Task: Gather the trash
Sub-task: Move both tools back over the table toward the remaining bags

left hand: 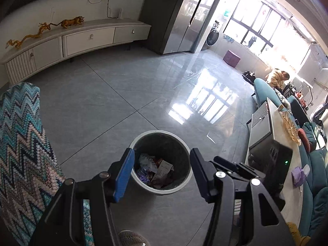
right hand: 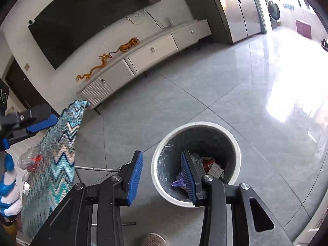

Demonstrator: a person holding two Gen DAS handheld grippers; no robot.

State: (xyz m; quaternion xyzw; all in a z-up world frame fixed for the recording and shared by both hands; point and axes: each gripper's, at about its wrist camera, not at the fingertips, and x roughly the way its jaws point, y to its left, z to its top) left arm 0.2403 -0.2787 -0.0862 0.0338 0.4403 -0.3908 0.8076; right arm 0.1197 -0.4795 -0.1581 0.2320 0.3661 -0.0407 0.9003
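Both tools (empty) above the bin.

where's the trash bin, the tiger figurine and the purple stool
trash bin [right hand: 155, 165], right wrist view, on its white rim at the left
tiger figurine [left hand: 71, 22], left wrist view, on its striped body
purple stool [left hand: 231, 58], left wrist view, on its front face

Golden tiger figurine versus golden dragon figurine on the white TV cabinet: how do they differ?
The golden tiger figurine is compact and stocky; the golden dragon figurine is long, thin and wavy. On the white TV cabinet the tiger stands nearer the steel fridge, the dragon nearer the ribbed end door. Both are golden and glossy.
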